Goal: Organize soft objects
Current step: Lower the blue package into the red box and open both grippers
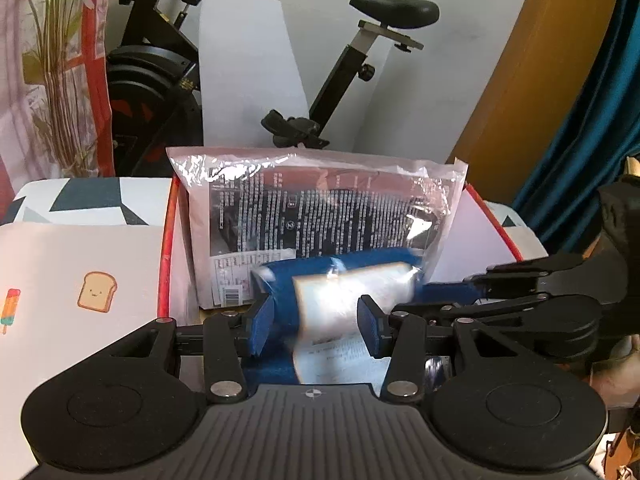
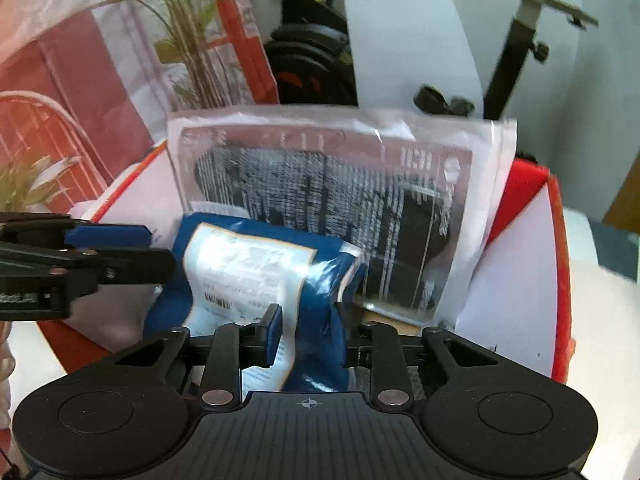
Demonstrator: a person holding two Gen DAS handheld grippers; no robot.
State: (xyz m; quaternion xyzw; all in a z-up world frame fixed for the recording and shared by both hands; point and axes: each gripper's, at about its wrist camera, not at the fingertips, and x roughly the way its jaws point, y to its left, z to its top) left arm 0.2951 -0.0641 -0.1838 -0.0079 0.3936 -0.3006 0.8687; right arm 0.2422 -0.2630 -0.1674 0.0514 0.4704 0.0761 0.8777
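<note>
Room is tight inside the red-rimmed box [image 2: 560,240]: a clear bag [image 2: 328,208] stands against its back wall. Both grippers, left [image 1: 316,324] and right [image 2: 308,332], clamp the blue packet [image 2: 256,272] just before it.

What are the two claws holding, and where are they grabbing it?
Both hold the blue packet over the red-rimmed box. The right claw pinches its near right end; the left claw grips the other end, over the white label.

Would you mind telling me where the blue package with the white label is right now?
The blue package sits low in the red-rimmed box, leaning against the upright clear bag, gripped between both hand-held grippers, left hand-held gripper and right hand-held gripper.
</note>
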